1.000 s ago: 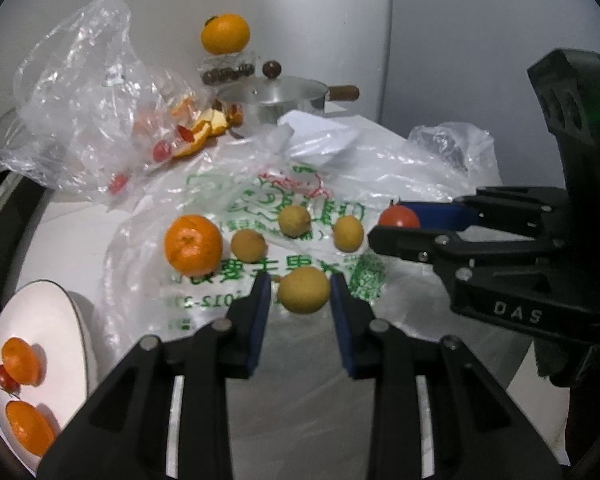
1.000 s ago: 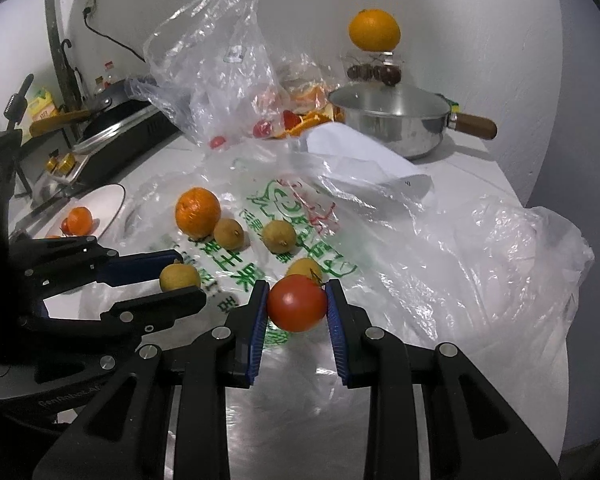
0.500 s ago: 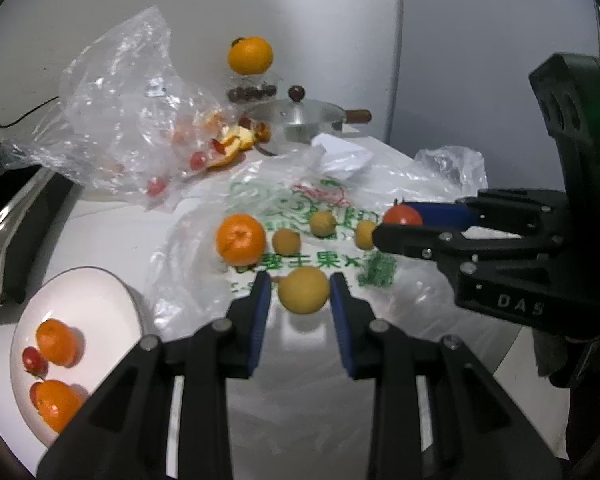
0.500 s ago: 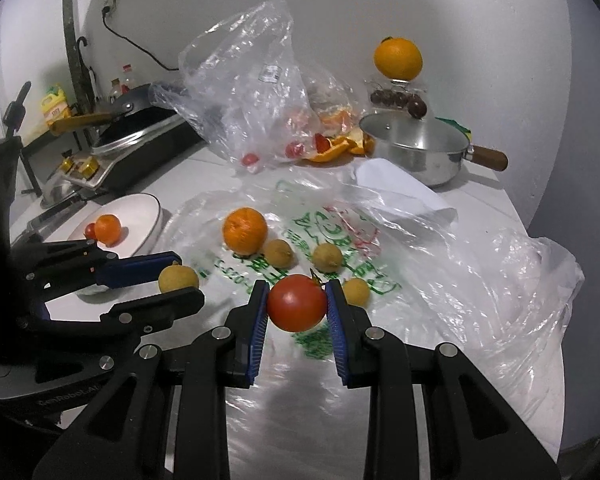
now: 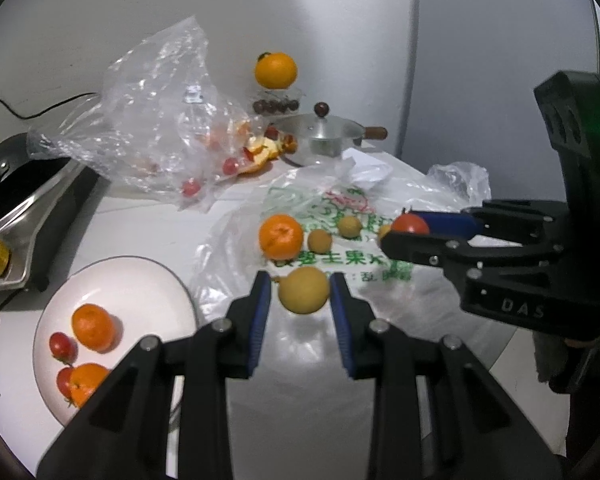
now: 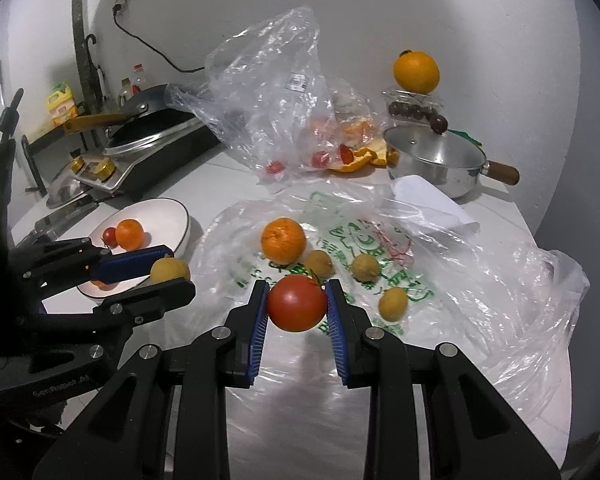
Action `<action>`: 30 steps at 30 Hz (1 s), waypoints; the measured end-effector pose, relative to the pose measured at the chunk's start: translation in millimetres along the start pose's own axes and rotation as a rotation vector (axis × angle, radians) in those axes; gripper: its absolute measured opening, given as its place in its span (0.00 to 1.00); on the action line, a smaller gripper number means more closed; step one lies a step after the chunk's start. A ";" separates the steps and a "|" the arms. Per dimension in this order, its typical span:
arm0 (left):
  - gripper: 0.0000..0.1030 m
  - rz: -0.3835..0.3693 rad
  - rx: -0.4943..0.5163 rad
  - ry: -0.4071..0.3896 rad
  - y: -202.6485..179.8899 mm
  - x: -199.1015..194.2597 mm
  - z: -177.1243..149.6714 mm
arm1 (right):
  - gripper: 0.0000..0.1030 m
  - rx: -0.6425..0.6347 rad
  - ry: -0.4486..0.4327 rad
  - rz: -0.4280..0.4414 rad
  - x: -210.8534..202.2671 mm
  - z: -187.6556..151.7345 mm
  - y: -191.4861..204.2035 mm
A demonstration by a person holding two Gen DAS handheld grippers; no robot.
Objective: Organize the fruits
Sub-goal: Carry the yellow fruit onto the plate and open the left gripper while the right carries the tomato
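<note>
Left gripper: blue-padded fingers clamp a small round yellow fruit, matt-skinned and unbruised. Right gripper: fingers closed on a smooth, glossy red tomato, its green stalk just showing at the top.

Change over the last second: both grippers have risen and drawn back from the printed plastic bag, and the white plate has come much further into the left view. Read as transport under way; each fruit is lifted clear of the bag and bound, probably, for the plate.

Relative to the plate: the yellow fruit hangs just beside its near rim, the tomato farther off over the bag. On the plate lie two mandarins and what appear to be two cherry tomatoes, though the lower one is partly hidden. Left on the bag, well apart from the plate: one mandarin and three small yellow fruits.
</note>
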State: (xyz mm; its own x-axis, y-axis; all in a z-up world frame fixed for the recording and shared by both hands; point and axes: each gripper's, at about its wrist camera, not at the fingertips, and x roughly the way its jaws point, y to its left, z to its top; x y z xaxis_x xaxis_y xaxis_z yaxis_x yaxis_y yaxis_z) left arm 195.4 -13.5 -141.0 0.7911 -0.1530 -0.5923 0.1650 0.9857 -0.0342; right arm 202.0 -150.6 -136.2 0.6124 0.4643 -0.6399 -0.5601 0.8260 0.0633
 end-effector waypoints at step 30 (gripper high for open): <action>0.30 0.100 -0.114 0.023 76.7 -21.4 -38.8 | 0.29 -0.062 0.001 0.055 22.3 12.2 63.4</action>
State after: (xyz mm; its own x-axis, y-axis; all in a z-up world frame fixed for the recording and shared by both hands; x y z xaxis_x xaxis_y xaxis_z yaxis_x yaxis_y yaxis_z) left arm 168.3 68.1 -162.1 0.7864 -0.0528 -0.6155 0.0168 0.9978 -0.0642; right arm 186.9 -84.0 -137.2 0.5791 0.5084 -0.6373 -0.6267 0.7776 0.0510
